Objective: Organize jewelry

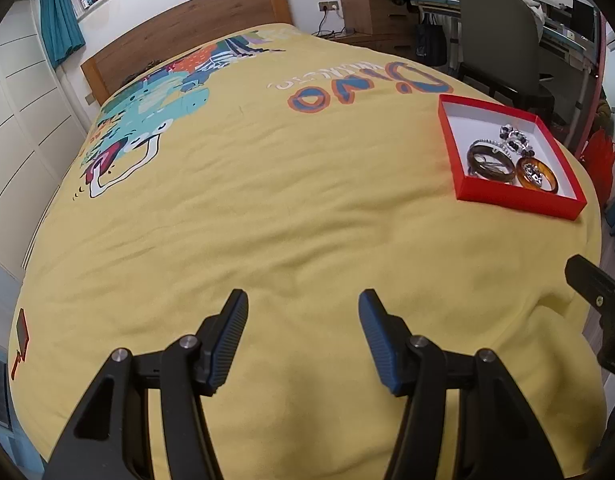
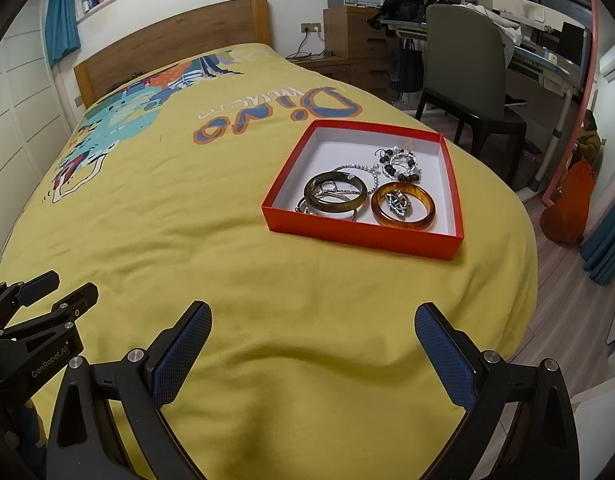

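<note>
1. Both my claws hang released over the yellow bedspread [image 2: 187, 220], gripping nothing. The left gripper [image 1: 303, 308] has its jaws spread moderately. The right gripper [image 2: 313, 316] gapes wider and points toward the red box [image 2: 359, 236].

2. The jewelry sits heaped in that box, near the bed's right edge: a dark bangle [image 2: 335, 196], an amber bangle [image 2: 403, 204] with a silver pendant [image 2: 397, 202] lying inside its ring, and a beaded bracelet [image 2: 399, 164] behind them.

3. My main worry is tangling. Thin silver chains [image 2: 359, 172] run under and through the dark bangle, so lifting one piece will likely drag others out with it.

4. The bangles look smooth and hard. I judge they could squirt from my pads if I pinch them off-centre.

5. The bedspread is soft. Pressing down on the box rim could tip it, and the floor lies just beyond.

6. I cannot make out how many chains there are, nor where each ends.

7. From my left camera the box [image 1: 507, 196] sits far right and the pieces blur together. Only a corner of the right claw [image 1: 599, 300] shows there.
</note>
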